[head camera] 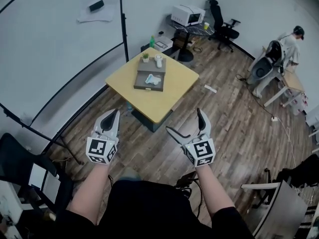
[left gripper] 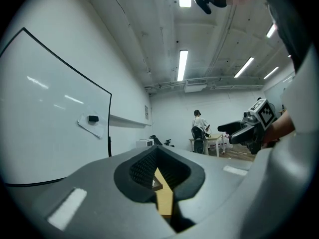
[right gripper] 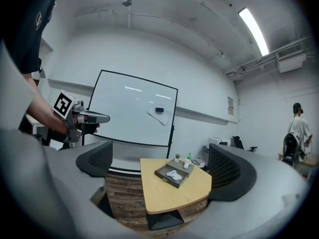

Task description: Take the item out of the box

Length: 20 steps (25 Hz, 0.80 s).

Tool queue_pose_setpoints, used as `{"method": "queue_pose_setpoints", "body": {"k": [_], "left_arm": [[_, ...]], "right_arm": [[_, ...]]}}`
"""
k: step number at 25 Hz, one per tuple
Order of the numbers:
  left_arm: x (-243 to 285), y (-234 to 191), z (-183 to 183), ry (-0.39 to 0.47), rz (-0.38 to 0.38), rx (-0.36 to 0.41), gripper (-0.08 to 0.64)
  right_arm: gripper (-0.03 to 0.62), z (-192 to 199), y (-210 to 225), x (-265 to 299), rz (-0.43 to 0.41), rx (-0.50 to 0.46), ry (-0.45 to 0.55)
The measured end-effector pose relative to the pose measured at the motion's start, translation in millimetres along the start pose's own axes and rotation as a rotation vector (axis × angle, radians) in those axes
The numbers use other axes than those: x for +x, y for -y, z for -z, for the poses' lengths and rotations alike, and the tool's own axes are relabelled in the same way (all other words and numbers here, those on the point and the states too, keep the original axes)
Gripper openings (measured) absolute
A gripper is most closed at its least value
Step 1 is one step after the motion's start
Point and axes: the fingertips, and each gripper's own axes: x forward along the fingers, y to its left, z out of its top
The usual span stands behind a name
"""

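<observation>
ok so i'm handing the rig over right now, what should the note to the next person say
Left tongs: shut, empty, held in the air short of the table.
Right tongs: open wide, empty, also short of the table.
Things: the grey box sits on the yellow table, with the white item lying inside it.
Done: nothing so far; the item is untouched.
Left: step up to the table, grip the item, lift it out of the box.

A square yellow counter (head camera: pixel 155 103) stands on the wood floor (head camera: pixel 239 126). A shallow grey box (head camera: pixel 141 82) lies toward its far corner, with a grey panel (head camera: pixel 152 66) against the box's far side.
</observation>
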Motion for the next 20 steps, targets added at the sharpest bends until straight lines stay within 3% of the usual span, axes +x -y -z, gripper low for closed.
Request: {"method": "queue_pose_setpoints", "body": {"k": [10,20], "left_arm": [[80,-42,32,-0.012,0.017,-0.014,0.0],[222,-151,55,-0.021,0.077,-0.071,0.0]], "right_arm": [[0.598,11,41,87,-0.02,0.014,-0.013],[0.598,1,92,251,-0.006,0.002,-0.09]]}}
